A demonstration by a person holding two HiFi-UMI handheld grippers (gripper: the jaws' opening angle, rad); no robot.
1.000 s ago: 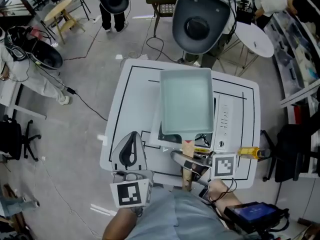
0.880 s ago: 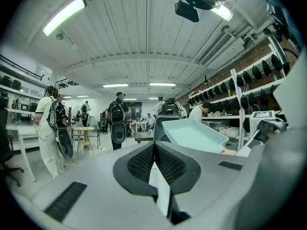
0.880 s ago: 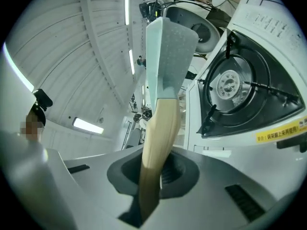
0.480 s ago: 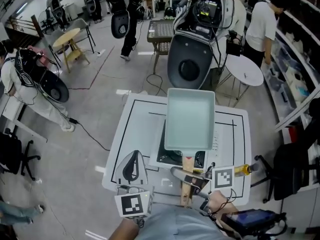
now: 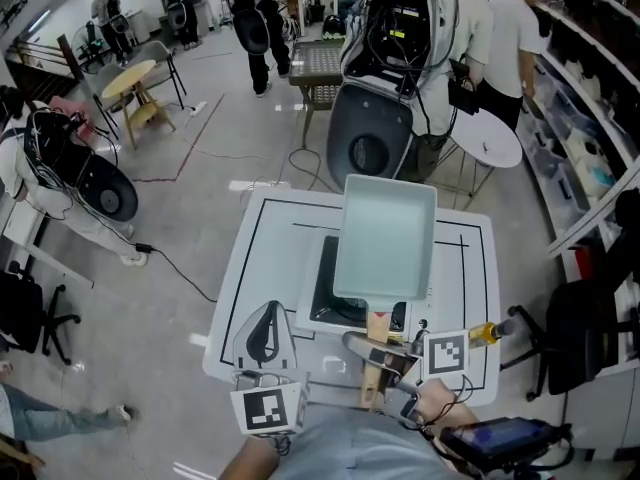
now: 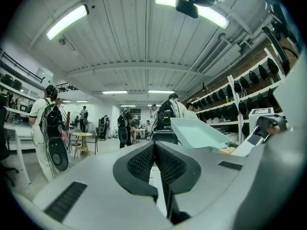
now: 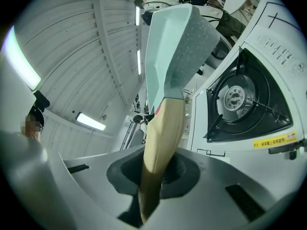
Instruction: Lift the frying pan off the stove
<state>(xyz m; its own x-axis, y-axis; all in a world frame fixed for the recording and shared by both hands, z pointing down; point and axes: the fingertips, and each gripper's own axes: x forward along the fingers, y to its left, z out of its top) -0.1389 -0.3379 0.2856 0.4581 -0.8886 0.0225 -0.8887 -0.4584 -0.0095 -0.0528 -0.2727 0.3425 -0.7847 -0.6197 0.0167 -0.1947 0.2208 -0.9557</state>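
Note:
The frying pan [image 5: 385, 238] is square and pale mint green, with a wooden handle [image 5: 376, 326]. It hangs in the air above the black gas stove [image 5: 322, 288] on the white table. My right gripper [image 5: 385, 353] is shut on the wooden handle [image 7: 160, 143]; in the right gripper view the pan [image 7: 175, 47] tilts up and away from the burner [image 7: 237, 97]. My left gripper [image 5: 265, 333] sits at the table's front left, shut with nothing between its jaws [image 6: 154, 164]. The pan [image 6: 196, 133] shows at the right of the left gripper view.
A white table [image 5: 265, 258] with black lines carries the stove. A yellow-tipped item [image 5: 485, 334] lies at its right edge. Behind the table stand a black chair-like shell [image 5: 370, 148], a round white table [image 5: 485, 138], several people and shelving at the right.
The pan has risen off the stove and moved a little right and farther from the burner, which now shows beneath it. The head view has tilted up.

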